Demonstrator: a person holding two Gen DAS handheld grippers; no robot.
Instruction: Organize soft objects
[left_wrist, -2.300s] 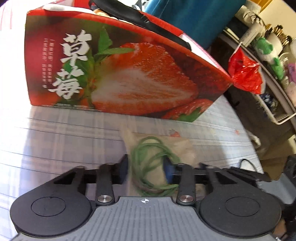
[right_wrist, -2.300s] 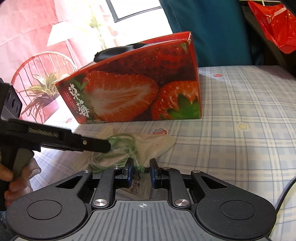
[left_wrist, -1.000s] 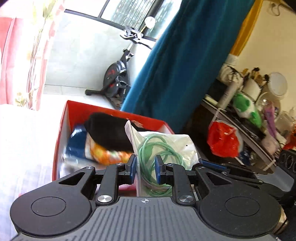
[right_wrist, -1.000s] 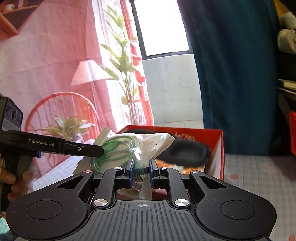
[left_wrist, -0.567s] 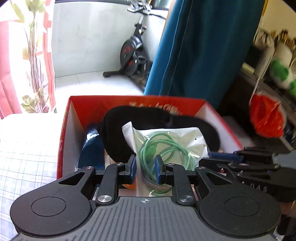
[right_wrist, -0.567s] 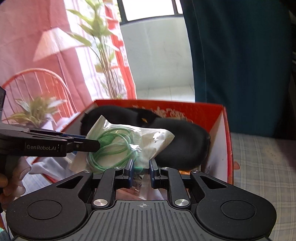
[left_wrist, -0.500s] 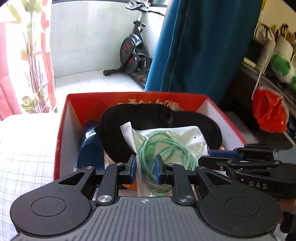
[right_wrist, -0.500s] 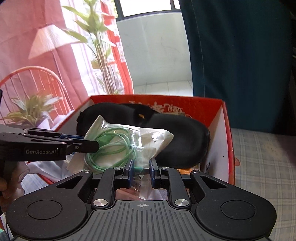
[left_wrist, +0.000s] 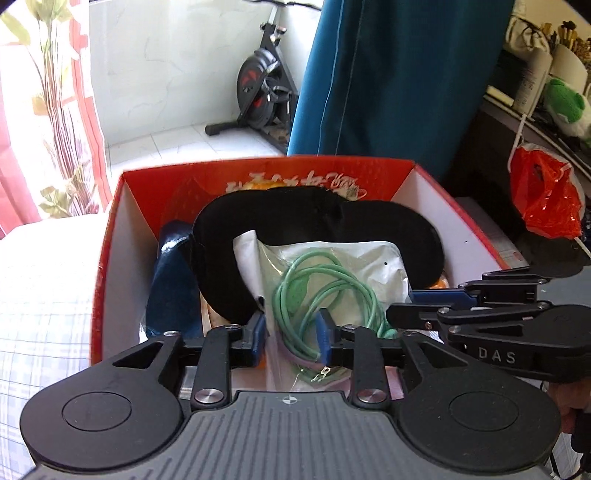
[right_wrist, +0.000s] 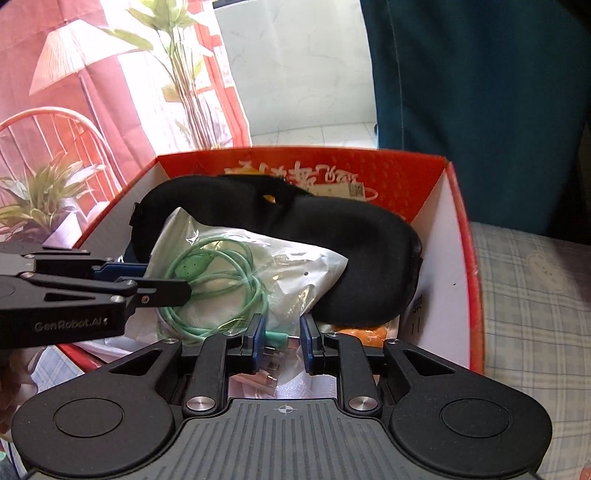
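Behind the checked tablecloth (right_wrist: 535, 295) hang a teal curtain (left_wrist: 399, 74) and a pink drape (right_wrist: 74, 92), with an exercise bike (left_wrist: 264, 96) on the tiled floor; on the cloth stands the open red box (left_wrist: 110, 258), and both grippers reach over its near edge; the clear bag (right_wrist: 288, 273) of coiled green cable (left_wrist: 317, 291), which lay on the cloth in front of the box two seconds ago, now rests inside it against the black eye mask (right_wrist: 351, 251), beside a blue bundle (left_wrist: 170, 288); the left gripper (left_wrist: 291, 334) has just been opening, its blue pads now standing clear on either side of the bag, where half a second ago they pinched it; the right gripper (right_wrist: 282, 341) has eased only slightly, its narrow jaws astride the bag's lower edge, and I cannot tell whether its pads press it.
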